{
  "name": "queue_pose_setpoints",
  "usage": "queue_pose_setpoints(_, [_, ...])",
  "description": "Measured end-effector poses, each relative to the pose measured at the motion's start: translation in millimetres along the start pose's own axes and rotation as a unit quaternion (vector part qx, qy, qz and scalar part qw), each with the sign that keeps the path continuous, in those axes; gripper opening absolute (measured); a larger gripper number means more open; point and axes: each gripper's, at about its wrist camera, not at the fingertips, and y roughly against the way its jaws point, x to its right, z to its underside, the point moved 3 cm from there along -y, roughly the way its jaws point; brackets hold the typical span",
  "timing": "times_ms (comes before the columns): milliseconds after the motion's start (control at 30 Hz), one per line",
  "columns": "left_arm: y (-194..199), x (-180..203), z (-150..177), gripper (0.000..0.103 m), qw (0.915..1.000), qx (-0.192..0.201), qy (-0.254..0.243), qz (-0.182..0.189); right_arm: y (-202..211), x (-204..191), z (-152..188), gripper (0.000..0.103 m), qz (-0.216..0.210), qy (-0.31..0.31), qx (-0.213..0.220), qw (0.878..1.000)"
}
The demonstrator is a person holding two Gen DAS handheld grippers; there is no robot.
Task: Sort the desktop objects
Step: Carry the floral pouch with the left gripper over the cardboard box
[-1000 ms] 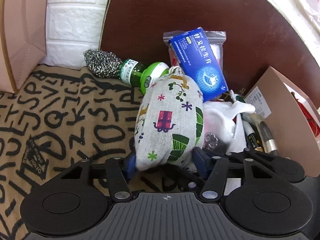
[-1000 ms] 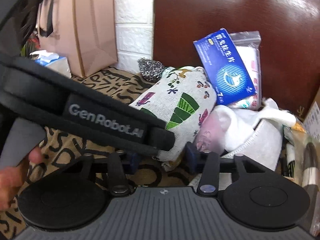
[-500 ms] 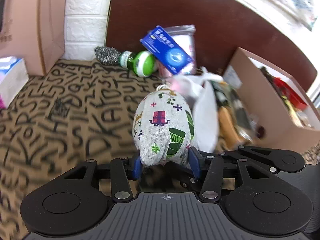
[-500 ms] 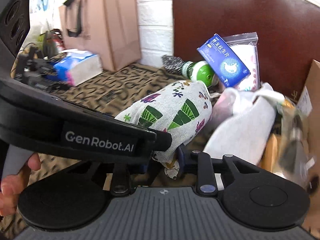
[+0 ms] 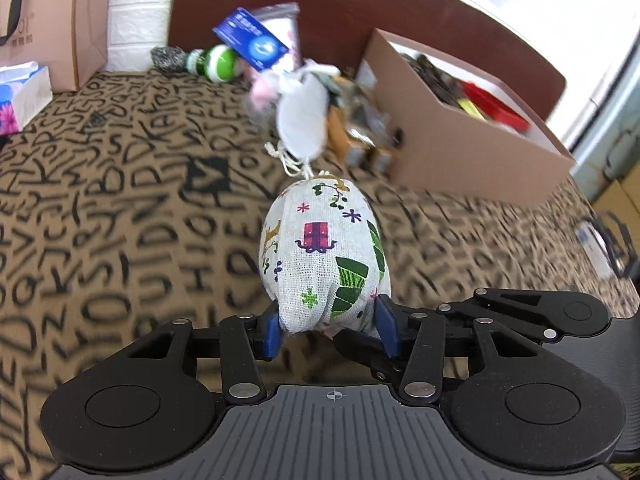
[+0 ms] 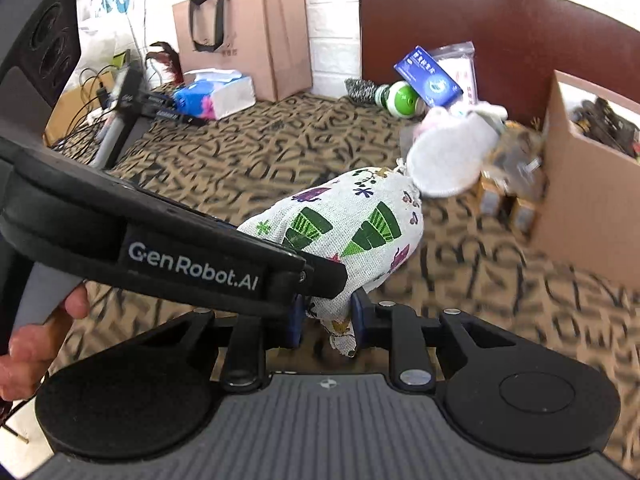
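A printed cloth pouch (image 5: 324, 252) with green trees and a red gift pattern is held above the patterned tablecloth. My left gripper (image 5: 329, 330) is shut on its bottom end. My right gripper (image 6: 325, 320) is shut on a corner of the same pouch (image 6: 352, 224), just below the left gripper's body. A pile of objects lies at the back: a white pouch (image 5: 300, 120), a blue medicine box (image 5: 252, 40), a green-capped bottle (image 5: 214, 62) and a steel scourer (image 5: 166, 56).
A cardboard box (image 5: 460, 128) holding items stands at the right, also in the right wrist view (image 6: 588, 184). A paper bag (image 6: 244, 32) and a tissue pack (image 6: 216, 94) sit at the back left. Small brown bottles (image 6: 504, 204) stand beside the box.
Both grippers have pulled back and up from the pile with the printed pouch, which is now off the table. The right gripper has closed tighter on its corner.
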Motion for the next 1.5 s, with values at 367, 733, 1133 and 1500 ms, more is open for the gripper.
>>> queue_pose_setpoints(367, [10.2, 5.5, 42.0, 0.089, 0.9994, -0.032, 0.014, -0.002, 42.7, -22.1, 50.9, 0.041, -0.019, -0.016, -0.001, 1.0])
queue_pose_setpoints(733, [-8.6, -6.0, 10.5, 0.094, 0.9997, -0.021, 0.011, 0.002, 30.8, -12.9, 38.8, 0.08, 0.026, 0.009, 0.01, 1.0])
queue_pose_setpoints(1133, [-38.2, -12.6, 1.8, 0.093, 0.9988, -0.042, 0.01, 0.023, 5.9, -13.2, 27.0, 0.085, 0.031, 0.025, -0.002, 0.999])
queue_pose_setpoints(1500, [-46.6, 1.9, 6.1, 0.089, 0.9979, -0.048, -0.042, -0.001, -11.1, -12.7, 24.3, 0.077, -0.006, 0.004, -0.01, 1.0])
